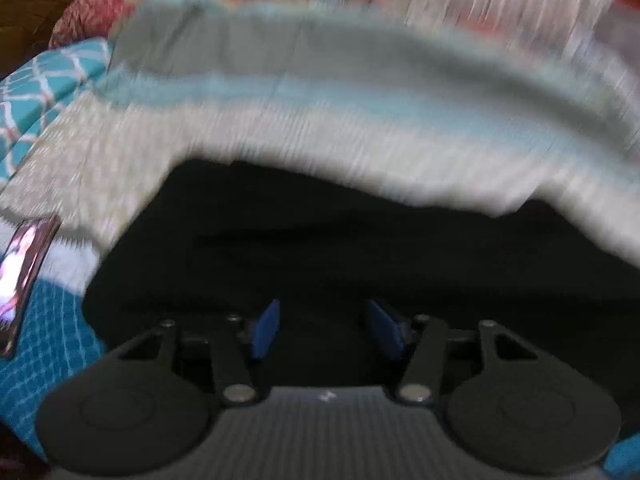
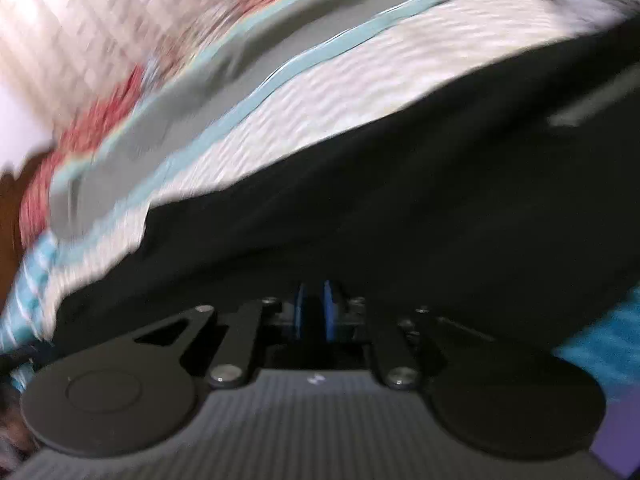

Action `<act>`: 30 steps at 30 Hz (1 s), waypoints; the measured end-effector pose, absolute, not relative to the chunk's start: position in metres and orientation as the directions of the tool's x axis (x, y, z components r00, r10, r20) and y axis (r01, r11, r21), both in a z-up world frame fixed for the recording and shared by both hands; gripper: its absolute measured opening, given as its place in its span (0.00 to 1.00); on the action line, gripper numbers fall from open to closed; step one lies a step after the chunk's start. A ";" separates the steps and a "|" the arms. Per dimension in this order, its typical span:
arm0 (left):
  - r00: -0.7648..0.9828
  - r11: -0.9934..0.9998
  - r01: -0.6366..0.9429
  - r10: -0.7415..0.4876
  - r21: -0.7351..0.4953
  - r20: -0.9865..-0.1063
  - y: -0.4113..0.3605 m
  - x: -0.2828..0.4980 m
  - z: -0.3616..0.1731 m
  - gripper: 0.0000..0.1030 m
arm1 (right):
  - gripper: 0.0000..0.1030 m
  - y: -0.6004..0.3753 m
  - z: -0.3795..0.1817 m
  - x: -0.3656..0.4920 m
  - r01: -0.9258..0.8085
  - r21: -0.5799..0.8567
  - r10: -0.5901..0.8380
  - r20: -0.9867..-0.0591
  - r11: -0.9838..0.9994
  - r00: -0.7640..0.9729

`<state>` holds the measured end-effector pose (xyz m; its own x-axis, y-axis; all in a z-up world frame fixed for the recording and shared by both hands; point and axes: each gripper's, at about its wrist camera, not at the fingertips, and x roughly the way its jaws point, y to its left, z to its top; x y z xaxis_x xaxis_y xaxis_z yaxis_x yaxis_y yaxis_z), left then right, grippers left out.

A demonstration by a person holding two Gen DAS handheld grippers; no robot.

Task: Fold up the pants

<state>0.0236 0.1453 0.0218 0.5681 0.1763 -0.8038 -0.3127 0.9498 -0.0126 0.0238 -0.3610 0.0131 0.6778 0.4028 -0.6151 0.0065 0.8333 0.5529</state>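
Black pants are lying spread on the bed, dark fabric filling the lower middle of both wrist views (blur is hiding seams and detail). The far edge is running against the pale striped bedding. In the right wrist view the pants are sloping across the frame, with a thin pale streak showing near the right side, possibly a drawstring or label.

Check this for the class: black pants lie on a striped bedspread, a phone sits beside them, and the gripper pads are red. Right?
Not quite. The left gripper's pads are blue, as the left wrist view shows. The black pants, striped bedspread and phone are as stated.
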 end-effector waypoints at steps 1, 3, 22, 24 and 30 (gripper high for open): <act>0.568 0.950 -0.312 0.189 0.003 -0.801 0.143 0.024 0.022 0.46 | 0.26 -0.383 0.020 0.013 0.032 0.548 0.357 -0.587 0.836 0.726; 0.572 0.953 -0.304 0.188 0.006 -0.798 0.139 0.019 0.033 0.49 | 0.37 -0.428 0.027 -0.009 0.098 0.568 0.272 -0.530 0.817 0.803; 0.613 0.966 -0.207 0.003 -0.157 -0.790 0.074 0.045 0.087 0.54 | 0.40 -0.558 -0.025 -0.026 0.289 0.797 0.108 -0.402 0.530 0.909; 0.607 0.964 -0.211 -0.003 -0.165 -0.795 0.073 0.044 0.086 0.54 | 0.39 -0.561 -0.018 -0.020 0.287 0.791 0.109 -0.404 0.541 0.908; 0.605 0.954 -0.222 -0.027 -0.201 -0.796 0.080 0.040 0.081 0.54 | 0.19 -0.558 -0.001 -0.016 0.276 0.764 0.106 -0.409 0.583 0.906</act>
